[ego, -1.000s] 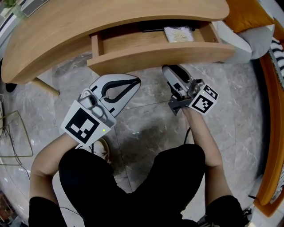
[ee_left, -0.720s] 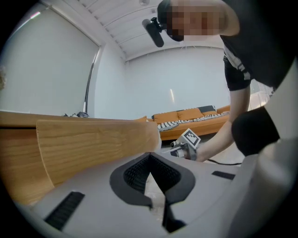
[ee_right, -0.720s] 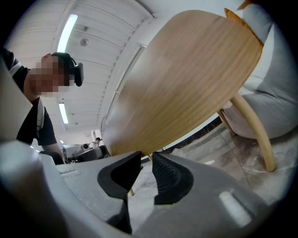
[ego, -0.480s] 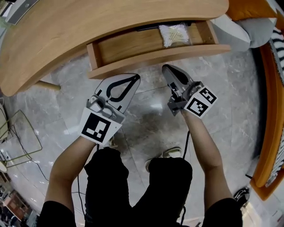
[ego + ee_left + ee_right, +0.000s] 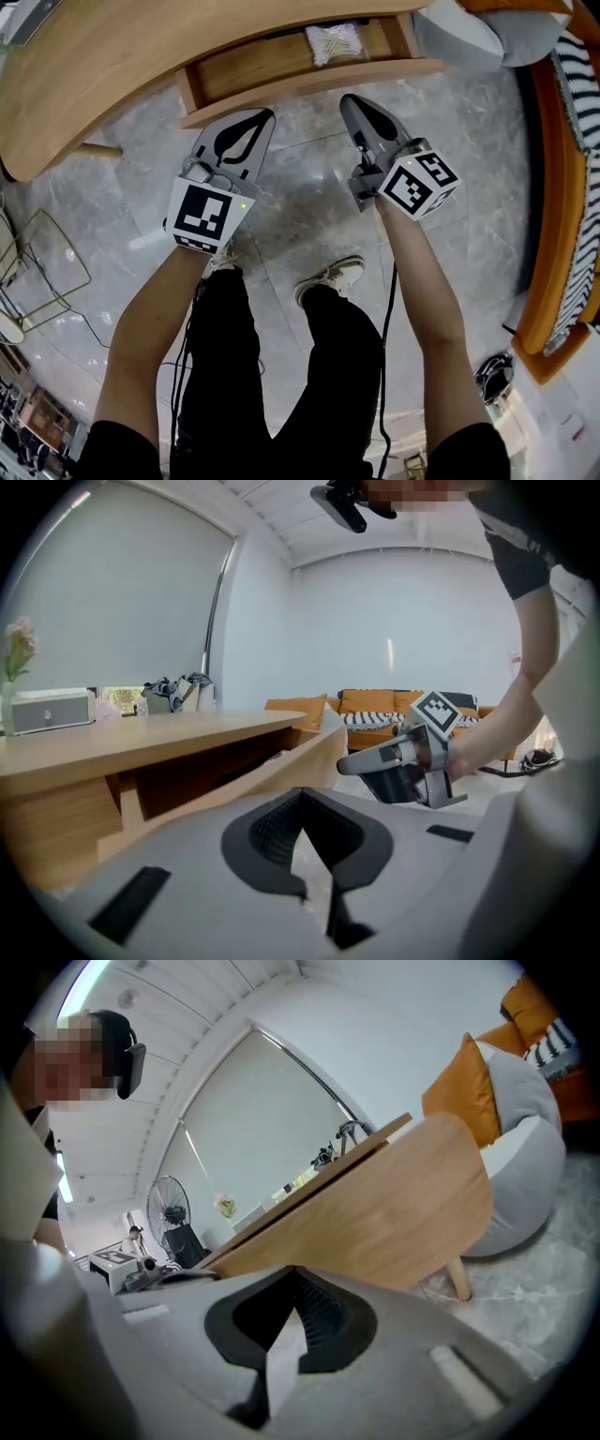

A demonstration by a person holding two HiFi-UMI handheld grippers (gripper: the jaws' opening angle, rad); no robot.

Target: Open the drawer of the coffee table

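Observation:
The wooden coffee table (image 5: 103,66) runs across the top of the head view. Its drawer (image 5: 309,82) stands pulled out, and a small white packet (image 5: 330,39) lies inside. My left gripper (image 5: 253,116) hangs just in front of the drawer's front panel, shut and holding nothing. My right gripper (image 5: 349,101) is beside it, also shut and empty, just short of the panel. The left gripper view shows the open drawer (image 5: 234,780) ahead of the shut left gripper (image 5: 302,794), with the right gripper (image 5: 349,765) alongside. In the right gripper view the shut right gripper (image 5: 295,1274) faces the table's end (image 5: 375,1213).
A grey pouf (image 5: 459,33) with an orange cushion sits by the table's right end. An orange sofa (image 5: 562,234) with a striped cushion curves along the right. A wire frame (image 5: 37,272) and cables lie on the marble floor at the left. The person's shoes (image 5: 328,278) are below the grippers.
The person has risen from a crouch to standing and both grippers have lifted with them. The right gripper's jaws have closed. The drawer stays pulled out.

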